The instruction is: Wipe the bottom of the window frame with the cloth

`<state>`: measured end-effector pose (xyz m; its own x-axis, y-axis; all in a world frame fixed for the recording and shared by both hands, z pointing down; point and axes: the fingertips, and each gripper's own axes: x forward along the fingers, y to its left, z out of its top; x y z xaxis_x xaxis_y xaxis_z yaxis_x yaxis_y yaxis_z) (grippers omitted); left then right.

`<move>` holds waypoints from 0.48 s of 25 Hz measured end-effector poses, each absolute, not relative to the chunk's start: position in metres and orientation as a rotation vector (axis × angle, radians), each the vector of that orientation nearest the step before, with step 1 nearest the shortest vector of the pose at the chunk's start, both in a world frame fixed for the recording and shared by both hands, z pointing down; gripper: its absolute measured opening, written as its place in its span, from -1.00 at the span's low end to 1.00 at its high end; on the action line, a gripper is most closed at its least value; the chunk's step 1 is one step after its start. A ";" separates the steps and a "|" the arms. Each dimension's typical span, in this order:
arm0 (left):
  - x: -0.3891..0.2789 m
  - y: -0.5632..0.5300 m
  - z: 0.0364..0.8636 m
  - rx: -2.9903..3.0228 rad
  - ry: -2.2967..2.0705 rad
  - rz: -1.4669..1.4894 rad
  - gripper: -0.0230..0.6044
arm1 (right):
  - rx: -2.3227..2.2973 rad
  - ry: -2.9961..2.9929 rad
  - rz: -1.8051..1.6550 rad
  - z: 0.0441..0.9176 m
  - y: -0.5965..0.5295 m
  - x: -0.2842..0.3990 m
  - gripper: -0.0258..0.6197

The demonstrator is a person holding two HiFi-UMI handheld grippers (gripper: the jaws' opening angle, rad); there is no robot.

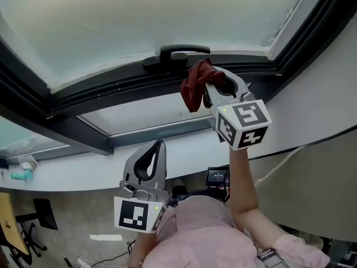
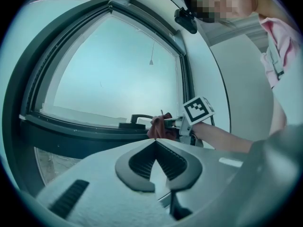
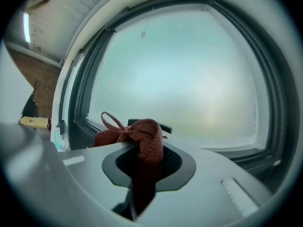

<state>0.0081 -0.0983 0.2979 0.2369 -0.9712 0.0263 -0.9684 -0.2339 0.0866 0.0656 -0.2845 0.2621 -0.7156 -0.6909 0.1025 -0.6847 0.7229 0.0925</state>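
Cloth is what we see first: a red cloth (image 1: 195, 86) of coarse weave, bunched and clamped between the closed jaws of our right gripper (image 1: 216, 88). In the right gripper view, one loose loop sticks out to the left while the rest spills over the jaw tips. We hold it raised against the bottom rail of the dark window frame (image 1: 106, 85), just beside and below the black window handle (image 1: 177, 54). We cannot tell whether the fabric actually touches the rail. The frosted glass (image 1: 139, 21) fills the view above.

Our left gripper (image 1: 152, 159) hangs lower, well apart from the cloth, in front of the white sill (image 1: 83, 172). Its jaws are drawn together with nothing between them, and they point up toward the frame.
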 end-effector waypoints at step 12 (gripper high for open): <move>-0.017 -0.097 0.293 2.350 -1.942 -0.099 -0.93 | 1.183 -2.592 -0.043 0.276 -0.336 0.036 -0.73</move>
